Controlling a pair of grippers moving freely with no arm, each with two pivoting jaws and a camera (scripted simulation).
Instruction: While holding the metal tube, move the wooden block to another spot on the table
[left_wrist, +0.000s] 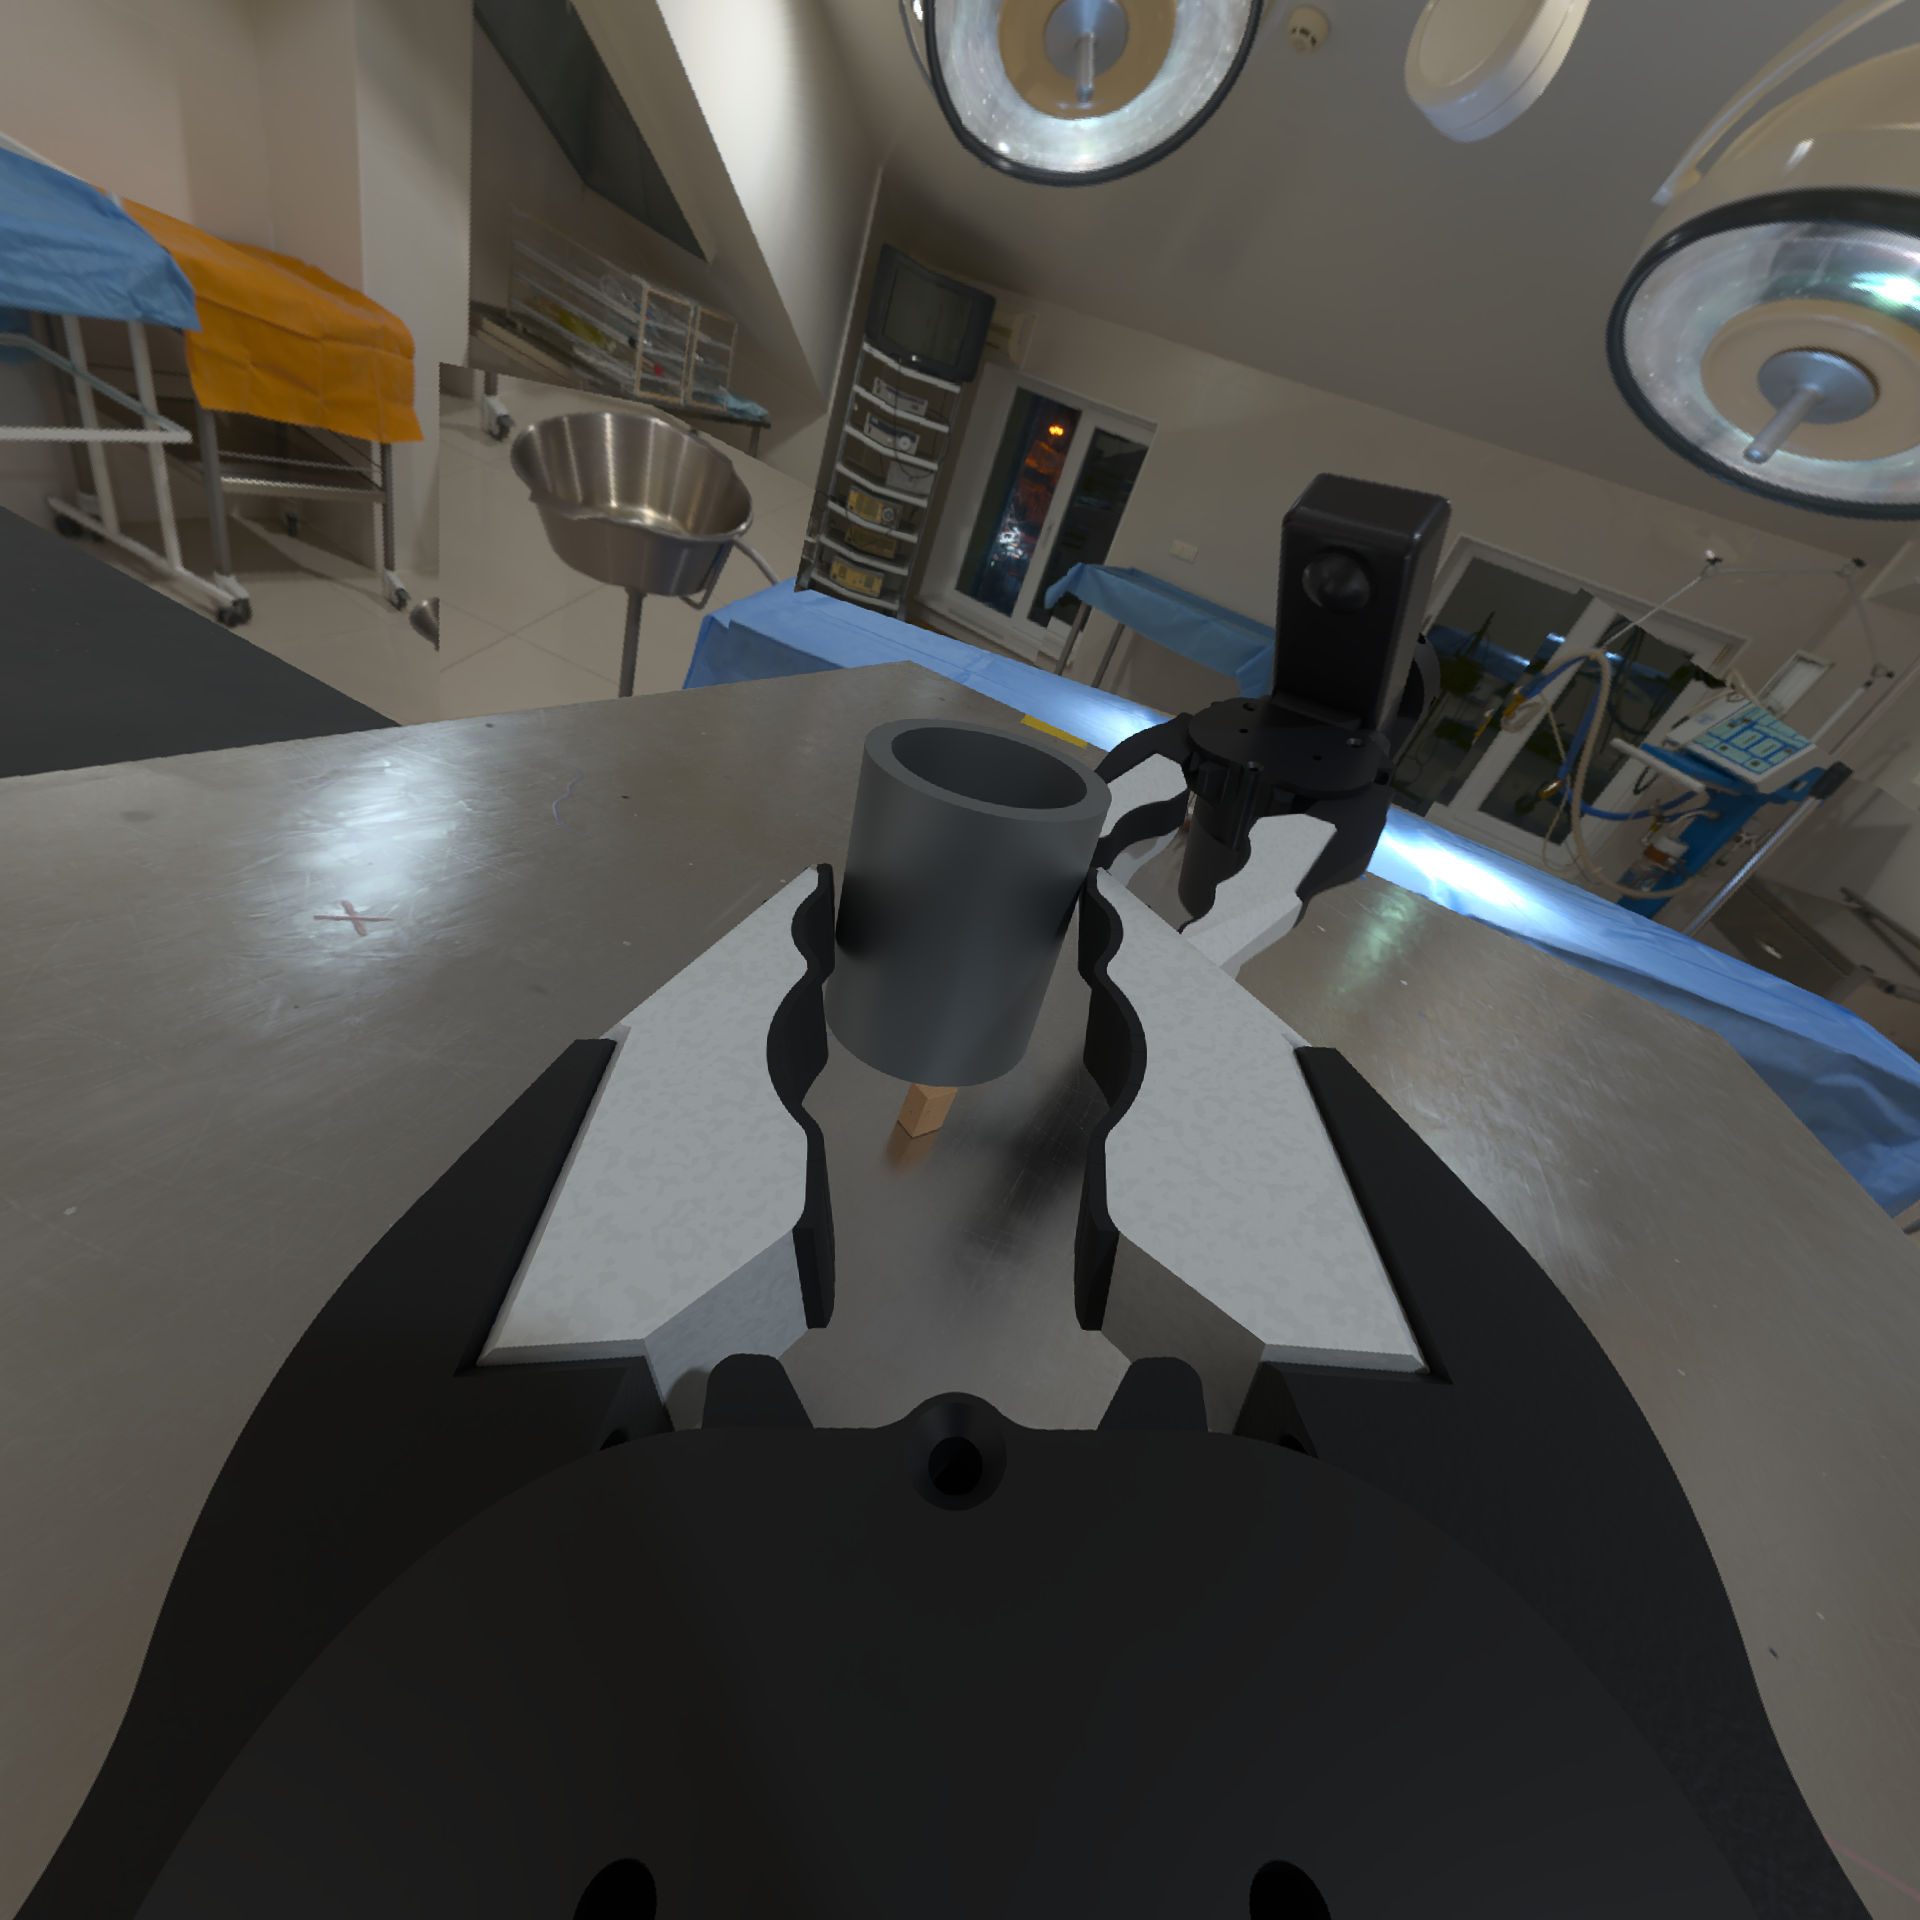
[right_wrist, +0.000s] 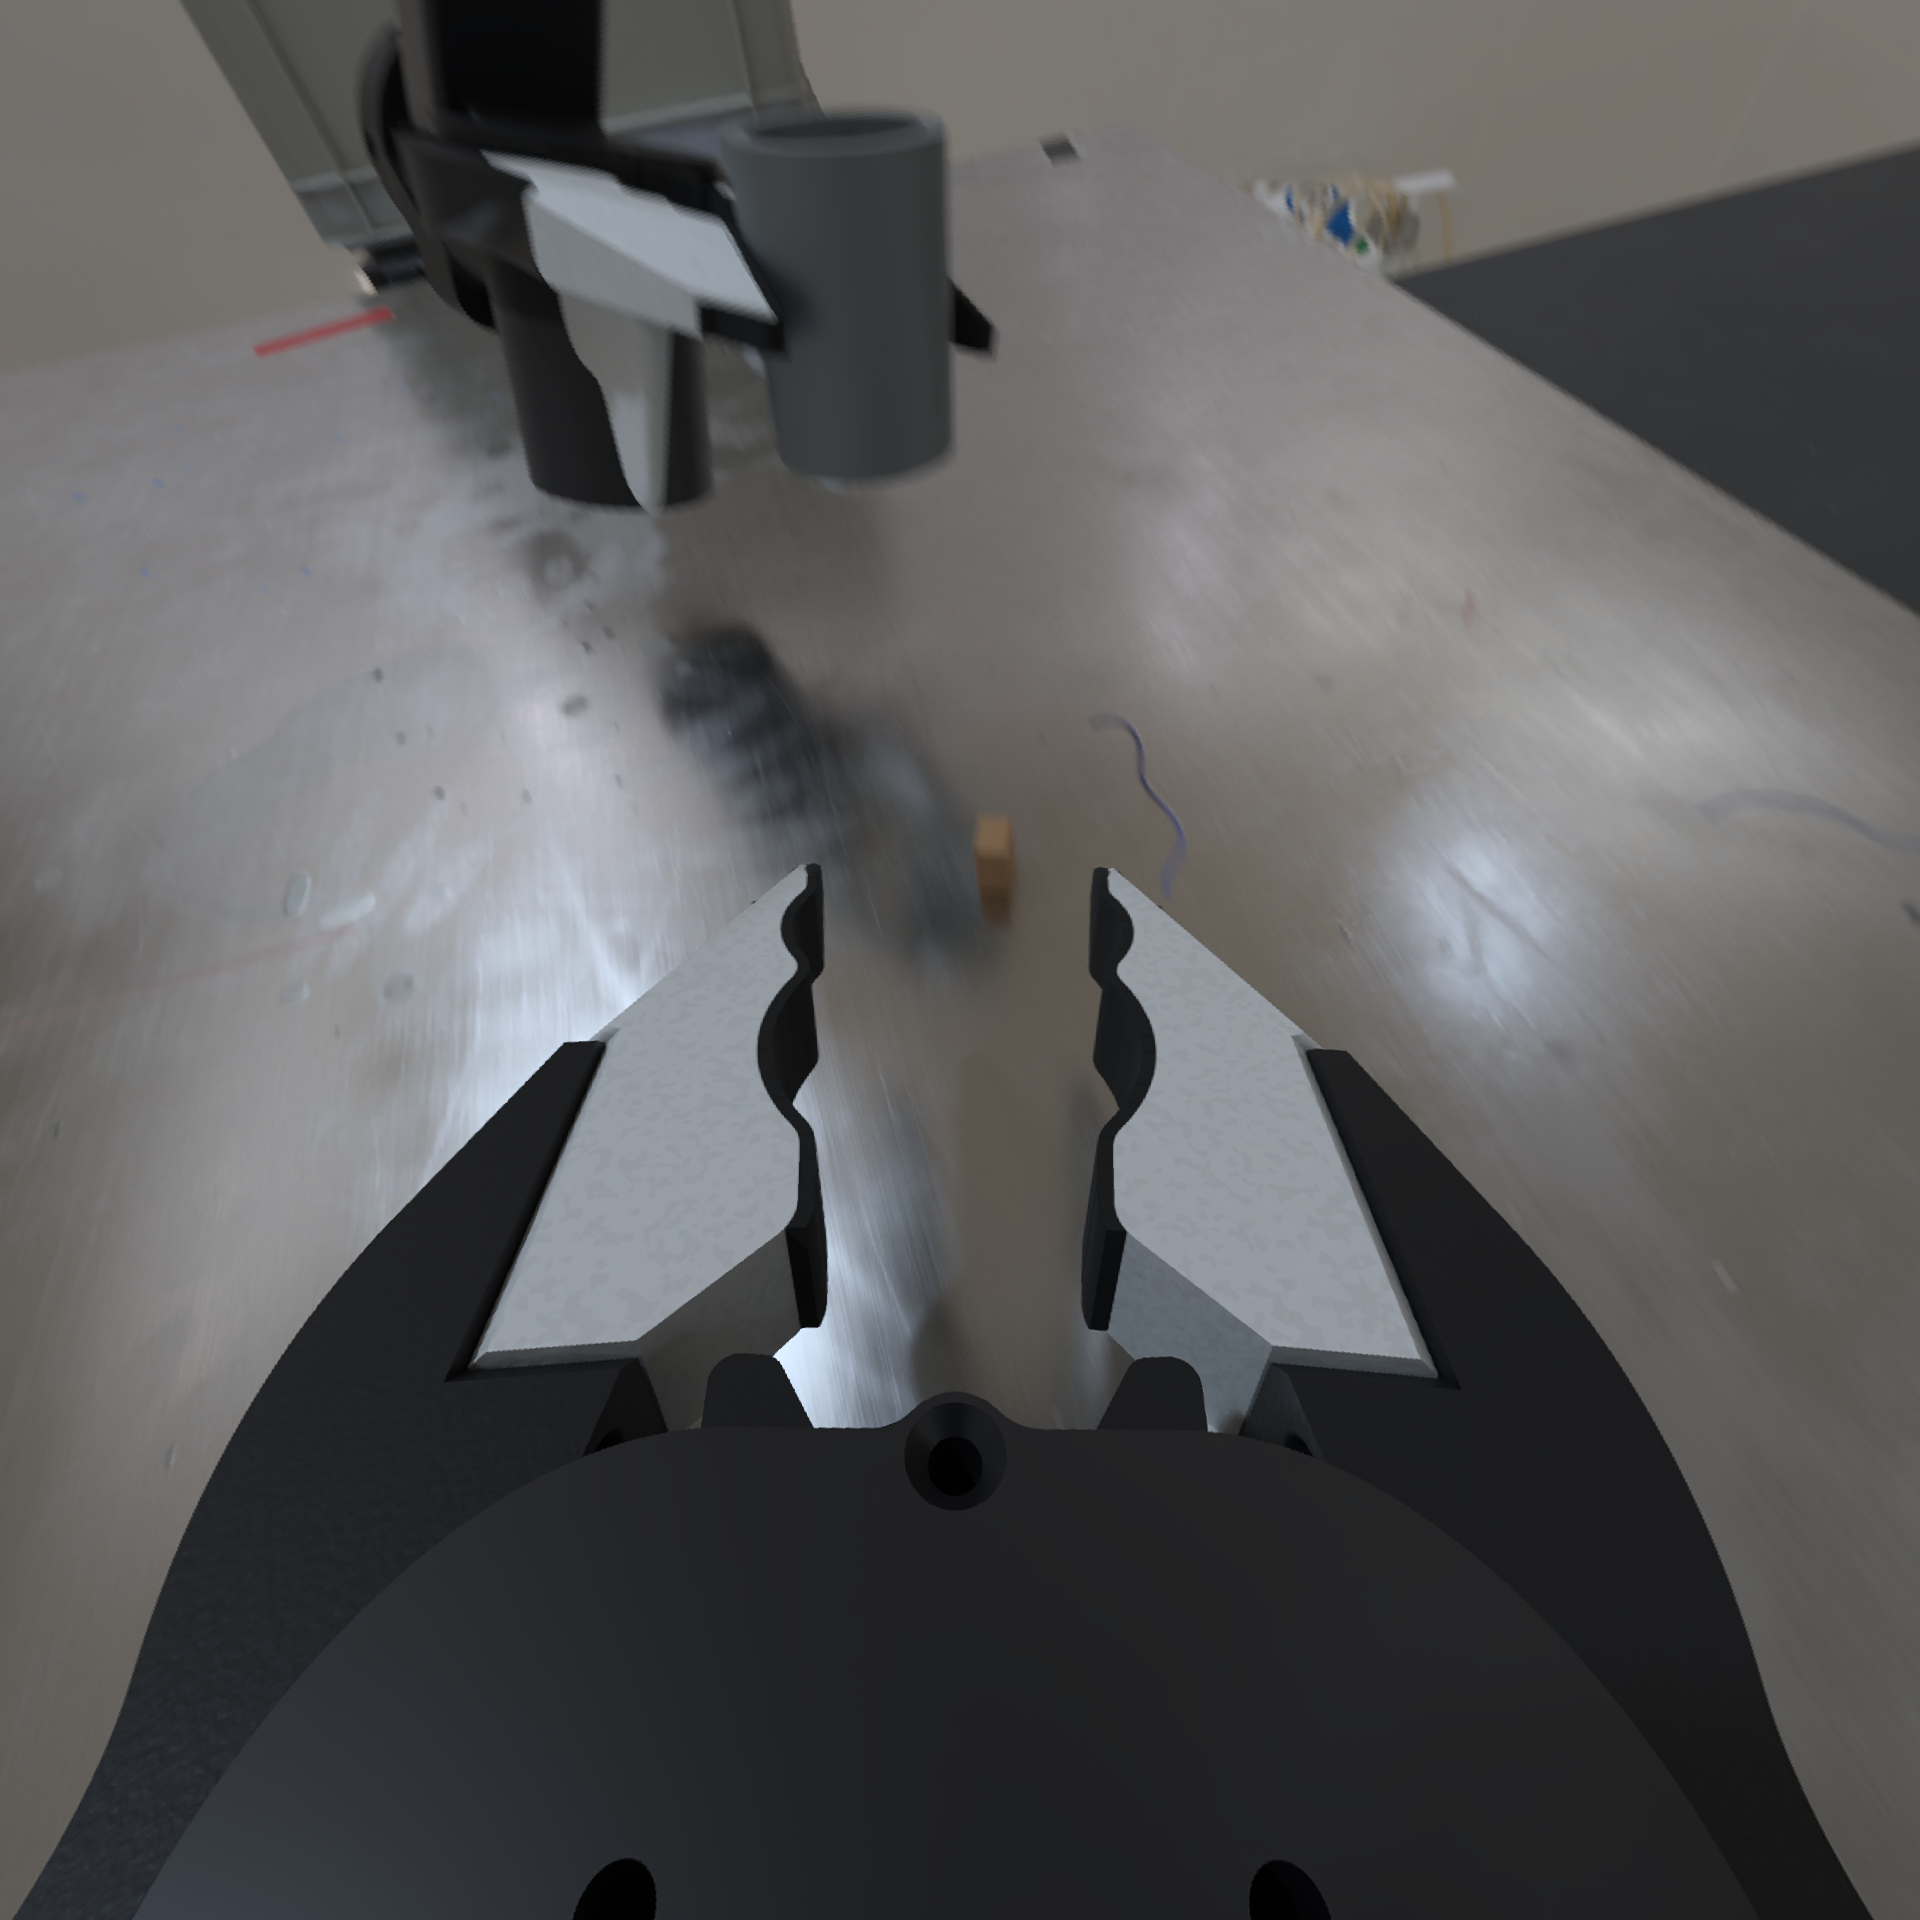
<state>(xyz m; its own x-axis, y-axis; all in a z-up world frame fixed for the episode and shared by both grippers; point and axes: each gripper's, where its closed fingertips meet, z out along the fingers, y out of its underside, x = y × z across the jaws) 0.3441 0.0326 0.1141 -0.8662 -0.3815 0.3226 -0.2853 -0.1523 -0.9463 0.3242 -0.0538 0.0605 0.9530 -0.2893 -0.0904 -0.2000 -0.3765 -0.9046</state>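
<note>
My left gripper (left_wrist: 956, 894) is shut on the metal tube (left_wrist: 961, 904), a dark grey hollow cylinder held upright above the table. The small wooden block (left_wrist: 925, 1112) stands on the steel table (left_wrist: 312, 1039) below the tube, partly hidden by it. In the right wrist view my right gripper (right_wrist: 956, 894) is open and empty, a short way above the table, with the wooden block (right_wrist: 993, 844) just beyond its fingertips. The left gripper with the tube (right_wrist: 857, 301) shows farther off there. The right gripper (left_wrist: 1247, 914) also shows in the left wrist view, beyond the tube.
The table's far edge (left_wrist: 1351, 821) borders a blue drape. A dark floor strip (right_wrist: 1714, 364) lies past the table's right edge. A steel basin on a stand (left_wrist: 634, 509) and carts stand off the table.
</note>
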